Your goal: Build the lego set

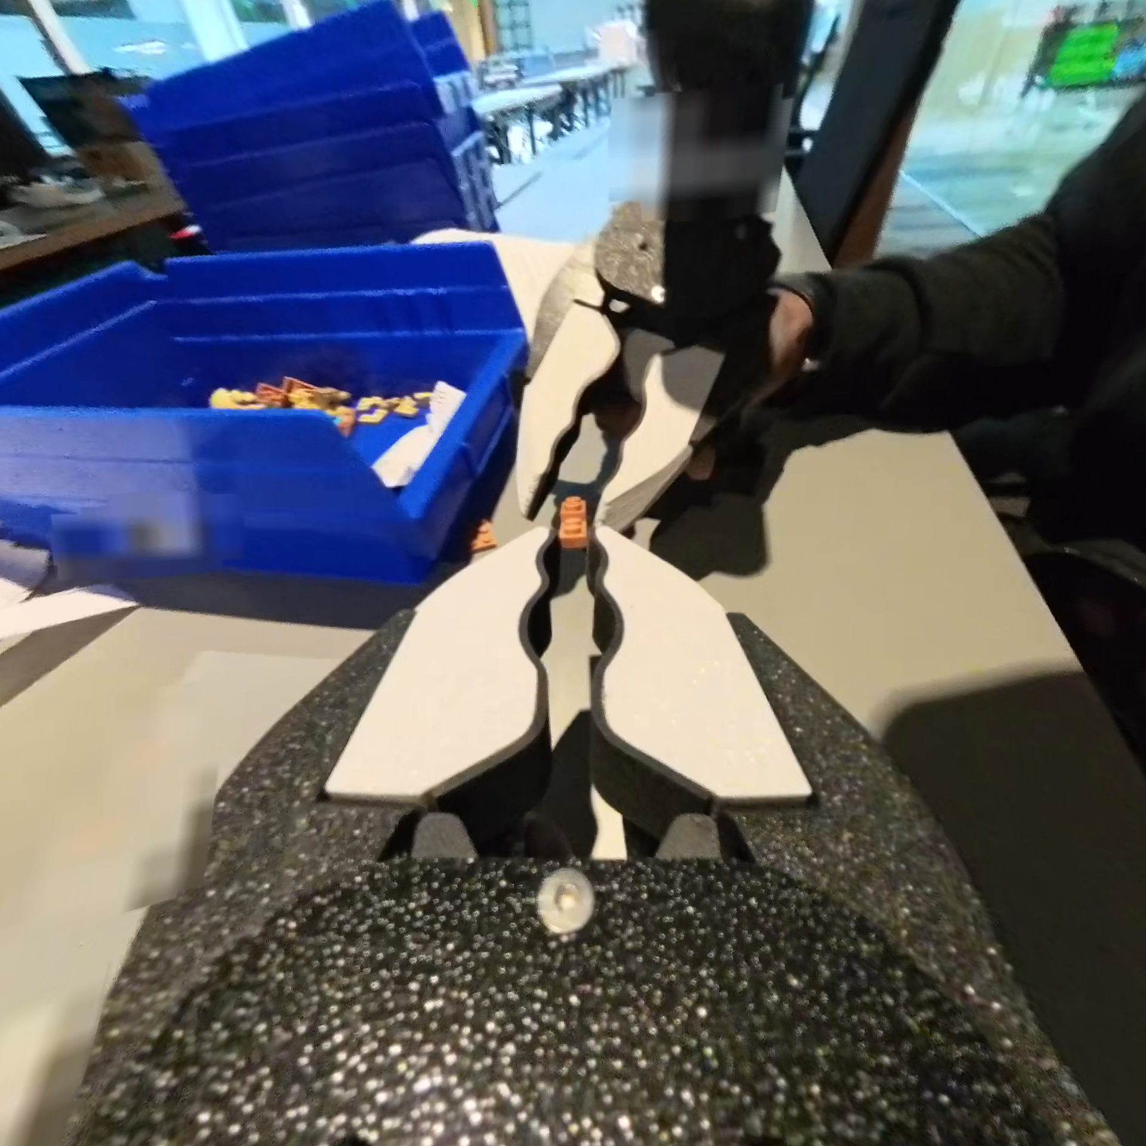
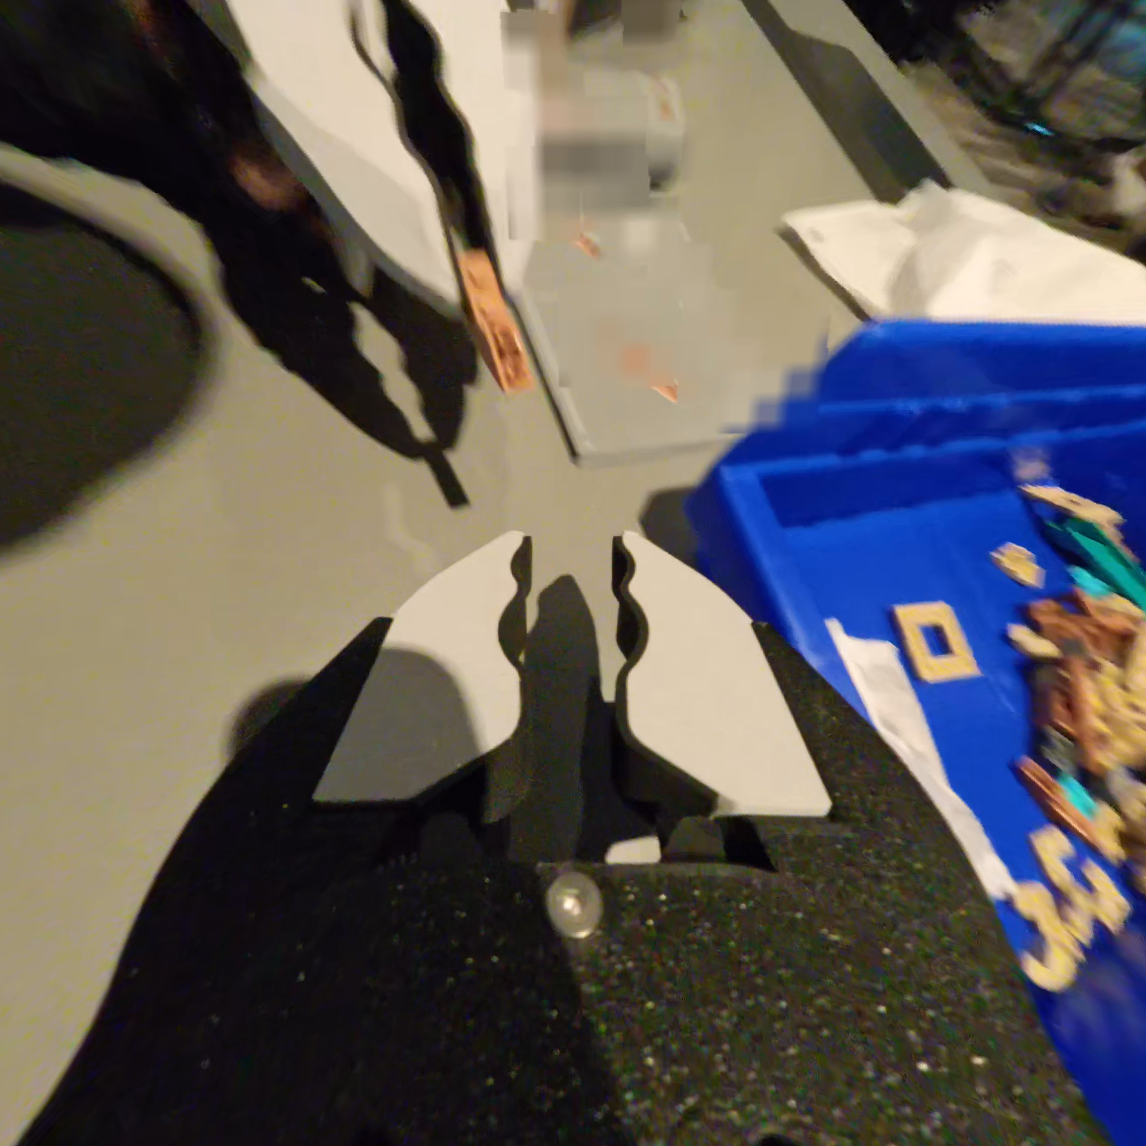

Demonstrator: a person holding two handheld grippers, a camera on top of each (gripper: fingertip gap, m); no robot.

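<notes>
Left tool [image 1: 572, 538] pinches orange brick [image 1: 573, 524] at tips. Right tool [image 2: 572, 542] empty, narrow gap, above desk [image 2: 186, 496] beside blue bin [image 2: 868, 558].

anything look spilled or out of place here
One small orange piece lies on the table just outside the blue bin, apart from the pile of pieces inside it. Otherwise, the left gripper holds an orange brick; the right gripper is open.

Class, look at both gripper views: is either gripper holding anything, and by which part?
The left gripper grips an orange Lego plate by its near end; the studded rest sticks out forward. The right gripper is open and holds nothing.
</notes>
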